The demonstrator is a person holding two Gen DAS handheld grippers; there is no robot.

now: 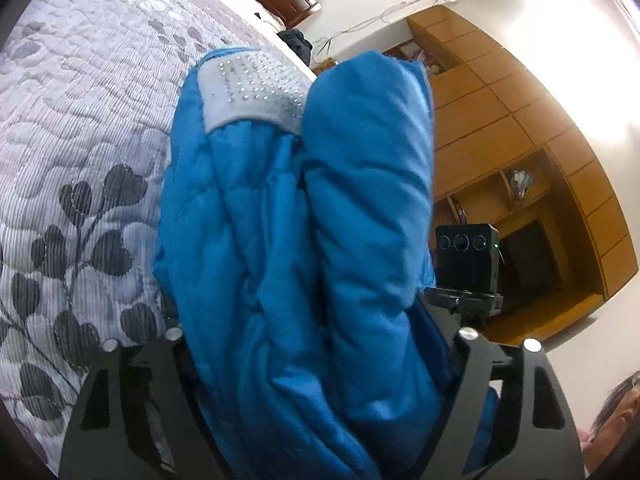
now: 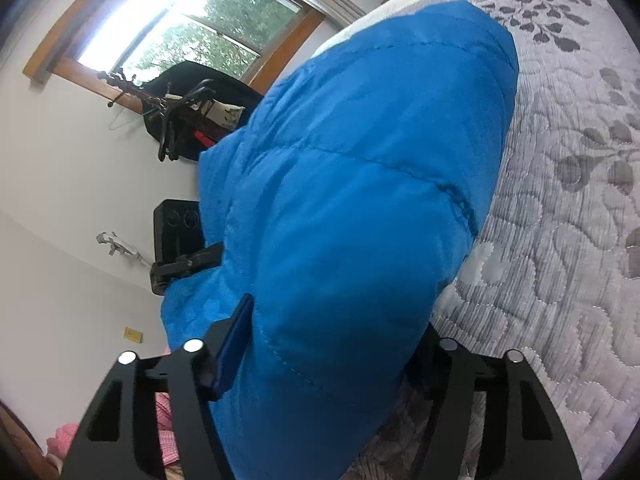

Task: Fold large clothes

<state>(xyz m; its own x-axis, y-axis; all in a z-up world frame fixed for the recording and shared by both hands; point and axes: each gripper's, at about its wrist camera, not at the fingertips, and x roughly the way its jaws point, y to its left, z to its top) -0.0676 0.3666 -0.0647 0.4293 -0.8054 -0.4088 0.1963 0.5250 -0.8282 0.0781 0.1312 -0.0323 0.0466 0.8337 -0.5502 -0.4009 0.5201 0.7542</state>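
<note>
1. The left claw (image 1: 320, 344) pinches a thick bunch of the blue quilted jacket (image 1: 296, 216), padding bulging up between its black fingers.
2. A grey band studded with small shiny dots (image 1: 252, 88) crosses the top of that bunch.
3. The right claw (image 2: 324, 344) also clamps the jacket (image 2: 360, 184), one dark blue pad (image 2: 234, 344) pressed against the fabric; the other is hidden.
4. The jacket is lifted above the bed, over the grey quilt with dark leaf prints (image 1: 80, 152), near the bed's edge.
5. Past that edge stand wooden cabinets (image 1: 520, 128) in the left view, a window (image 2: 192, 28) and hangers (image 2: 172, 120) in the right.
</note>
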